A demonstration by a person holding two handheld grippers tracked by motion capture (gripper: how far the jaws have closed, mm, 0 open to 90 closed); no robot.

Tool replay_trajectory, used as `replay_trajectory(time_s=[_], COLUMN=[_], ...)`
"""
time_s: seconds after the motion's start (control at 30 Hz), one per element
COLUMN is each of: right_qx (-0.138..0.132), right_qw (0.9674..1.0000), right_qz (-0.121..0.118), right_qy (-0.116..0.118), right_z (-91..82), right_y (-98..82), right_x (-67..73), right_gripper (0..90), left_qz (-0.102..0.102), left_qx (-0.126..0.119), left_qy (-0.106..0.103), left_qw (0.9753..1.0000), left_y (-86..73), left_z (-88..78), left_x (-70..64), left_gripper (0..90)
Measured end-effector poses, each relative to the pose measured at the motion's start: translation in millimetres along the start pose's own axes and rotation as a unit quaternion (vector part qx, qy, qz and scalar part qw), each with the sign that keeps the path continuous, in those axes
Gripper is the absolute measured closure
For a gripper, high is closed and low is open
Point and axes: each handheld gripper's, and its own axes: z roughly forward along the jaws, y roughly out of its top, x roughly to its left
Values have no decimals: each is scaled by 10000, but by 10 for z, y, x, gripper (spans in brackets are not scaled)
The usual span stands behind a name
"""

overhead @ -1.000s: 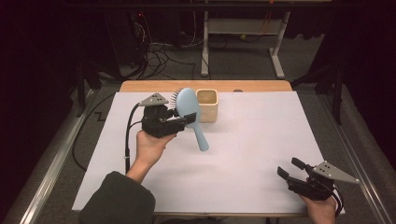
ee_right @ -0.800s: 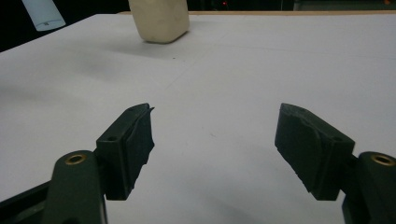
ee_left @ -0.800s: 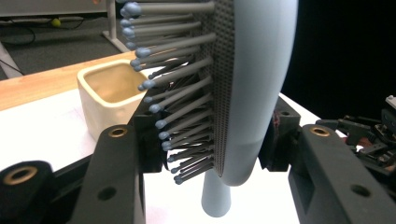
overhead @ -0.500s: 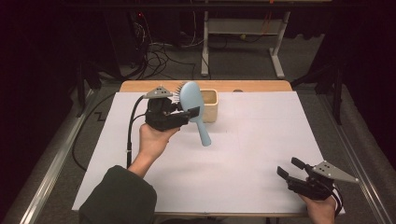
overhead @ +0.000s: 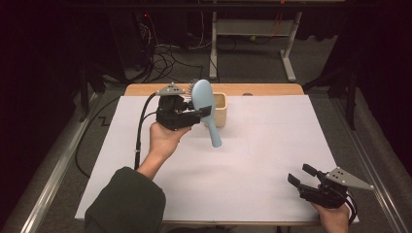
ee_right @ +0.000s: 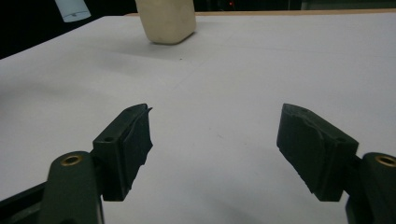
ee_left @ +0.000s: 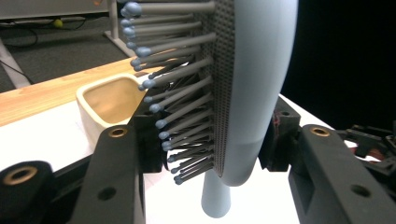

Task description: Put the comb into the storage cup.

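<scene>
Paper (overhead: 252, 160), white and plain, covers the table below and ahead of both tools, with a strip of bare wood (overhead: 272, 89) at the far edge. No brand, label or writing can be read on anything in the scene.

Next in size is the left gripper (overhead: 204, 111), raised above the paper and clamped on the hairbrush (overhead: 206, 109) where the paddle head narrows into the handle. In the left gripper view the pads press the brush from both sides, bristles (ee_left: 182, 93) toward one jaw and the smooth pale-blue back (ee_left: 261, 84) toward the other. The head stands up above the jaws; the handle hangs down below them and slants away over the paper.

The right gripper (overhead: 303, 175) rests low at the near right corner of the paper, jaws spread with nothing between them, far from the brush.

The hairbrush looks like light moulded plastic: a stiff shell, a glossy back that could slip against flat pads, and springy ball-tipped bristles that give under pressure. The neck, where it is held now, seems the firmest place to take hold; the handle would also serve.

The cream cup (overhead: 221, 109), small and open-topped, stands just beyond the left gripper, directly behind the brush head.
</scene>
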Motion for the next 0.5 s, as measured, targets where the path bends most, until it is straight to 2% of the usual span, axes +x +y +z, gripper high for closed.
replay_trajectory(time_s=[0.1, 0.33, 0.5], right_qx=[7, 18, 40], right_qw=[10000, 10000, 9999], right_qz=[-28, -46, -92], right_qy=[18, 26, 35], right_z=[7, 11, 14], right_y=[0, 0, -2], right_x=[11, 11, 13], right_gripper=[265, 264, 267], left_qz=[28, 98, 48], left_qx=[58, 54, 54], left_qy=[96, 161, 200], left_qw=[9999, 9998, 9998], left_y=[34, 116, 157], left_z=[15, 53, 99], left_x=[25, 25, 52], left_gripper=[528, 528, 527])
